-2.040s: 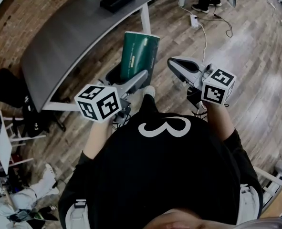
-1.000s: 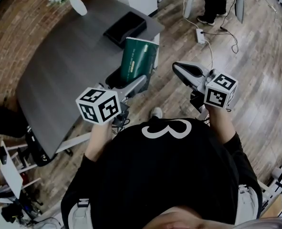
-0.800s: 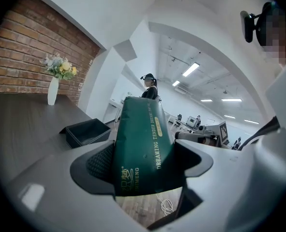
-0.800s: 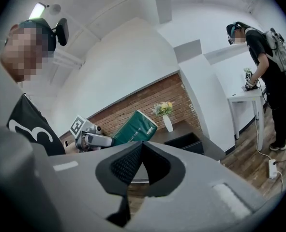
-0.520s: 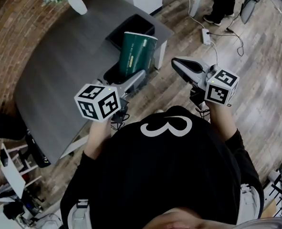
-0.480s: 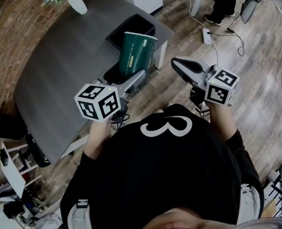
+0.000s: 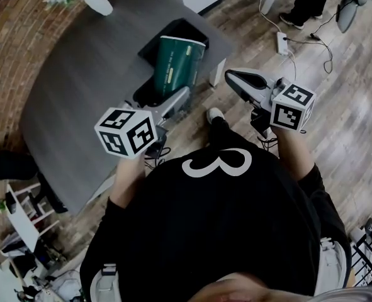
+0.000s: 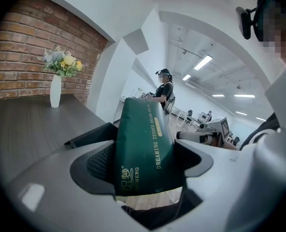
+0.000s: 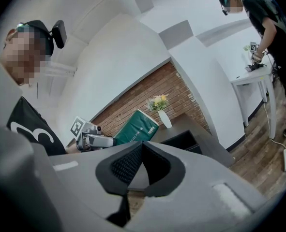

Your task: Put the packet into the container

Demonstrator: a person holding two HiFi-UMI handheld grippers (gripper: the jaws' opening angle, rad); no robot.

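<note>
Left gripper view shows the left hand-held gripper (image 8: 145, 159) spread wide and clamped on the lower end of the green packet (image 7: 176, 65), whose long axis runs straight out along the jaws. In the head view the packet's far end overlaps the black container (image 7: 184, 26) at the corner of the counter (image 7: 78, 74), so the container lies just ahead and below (height above its rim is hard to judge). The right hand-held gripper (image 7: 236, 80), jaws together on nothing, hangs over the floor, farther off.
</note>
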